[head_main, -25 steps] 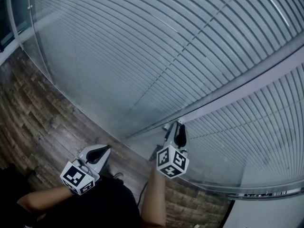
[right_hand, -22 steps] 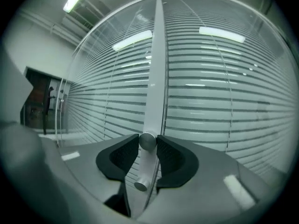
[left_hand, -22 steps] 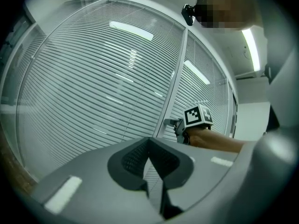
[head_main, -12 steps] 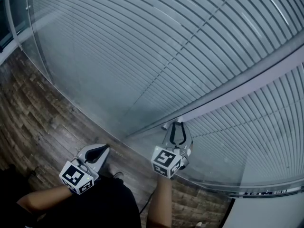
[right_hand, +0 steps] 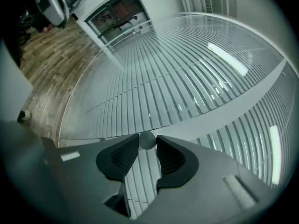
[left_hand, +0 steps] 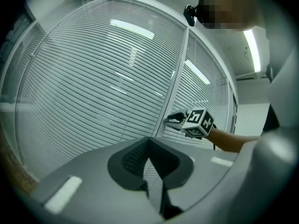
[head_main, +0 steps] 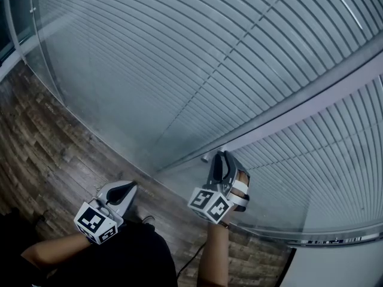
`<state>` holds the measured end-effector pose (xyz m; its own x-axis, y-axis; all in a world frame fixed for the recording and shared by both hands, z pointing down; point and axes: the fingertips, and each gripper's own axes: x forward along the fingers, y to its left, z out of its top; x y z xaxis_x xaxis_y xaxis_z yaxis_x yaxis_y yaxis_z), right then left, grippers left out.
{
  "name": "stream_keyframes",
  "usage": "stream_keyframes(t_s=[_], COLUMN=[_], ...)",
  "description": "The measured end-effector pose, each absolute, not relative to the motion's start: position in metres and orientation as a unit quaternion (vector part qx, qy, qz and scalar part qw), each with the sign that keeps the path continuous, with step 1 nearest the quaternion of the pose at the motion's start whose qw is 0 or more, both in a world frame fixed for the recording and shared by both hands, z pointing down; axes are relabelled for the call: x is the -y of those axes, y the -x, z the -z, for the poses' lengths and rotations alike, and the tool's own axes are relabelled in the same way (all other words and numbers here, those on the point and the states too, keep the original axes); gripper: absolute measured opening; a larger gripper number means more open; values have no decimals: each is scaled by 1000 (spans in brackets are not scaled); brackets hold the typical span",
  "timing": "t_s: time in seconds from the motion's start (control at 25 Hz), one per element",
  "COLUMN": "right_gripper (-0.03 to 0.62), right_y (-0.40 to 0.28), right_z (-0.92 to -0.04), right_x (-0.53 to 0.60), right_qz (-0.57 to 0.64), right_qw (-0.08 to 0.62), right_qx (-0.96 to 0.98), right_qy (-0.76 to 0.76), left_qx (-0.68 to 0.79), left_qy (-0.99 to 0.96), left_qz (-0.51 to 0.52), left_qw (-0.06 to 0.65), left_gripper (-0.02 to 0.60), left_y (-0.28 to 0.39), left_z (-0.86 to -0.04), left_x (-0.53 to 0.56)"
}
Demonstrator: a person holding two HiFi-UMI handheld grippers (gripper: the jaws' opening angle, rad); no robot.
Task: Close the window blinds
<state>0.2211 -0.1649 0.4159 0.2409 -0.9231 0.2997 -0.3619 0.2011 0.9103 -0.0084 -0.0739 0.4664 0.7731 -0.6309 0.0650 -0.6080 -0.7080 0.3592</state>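
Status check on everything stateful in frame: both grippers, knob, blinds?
left gripper: shut, nothing between the jaws, held back from the window.
right gripper: shut on the knob.
knob: pinched between the right gripper's pads, next to the window's frame bar.
blinds: lowered across both panes; thin dark gaps show between slats, so seemingly not fully closed.

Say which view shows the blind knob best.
Right gripper view: the round knob sits pinched between the right gripper's jaw tips. In the head view that gripper mostly covers it; the left gripper view shows only the distant gripper at the frame.
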Motion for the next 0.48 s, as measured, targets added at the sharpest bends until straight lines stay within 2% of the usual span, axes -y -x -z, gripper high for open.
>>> stream_keyframes(t_s=[0.32, 0.48], right_gripper=[126, 127], right_y=[-222, -220], right_z=[-420, -419], right_x=[160, 162], right_qz=[285, 285], right_qw=[578, 557], right_qx=[548, 562], right_qy=[-533, -541], left_qx=[335, 340], left_qy=[-924, -922], left_qz=[28, 28], left_qw=[182, 182], left_gripper=[2, 2], left_y=[2, 0], left_z=[-470, -469], left_x=[67, 67])
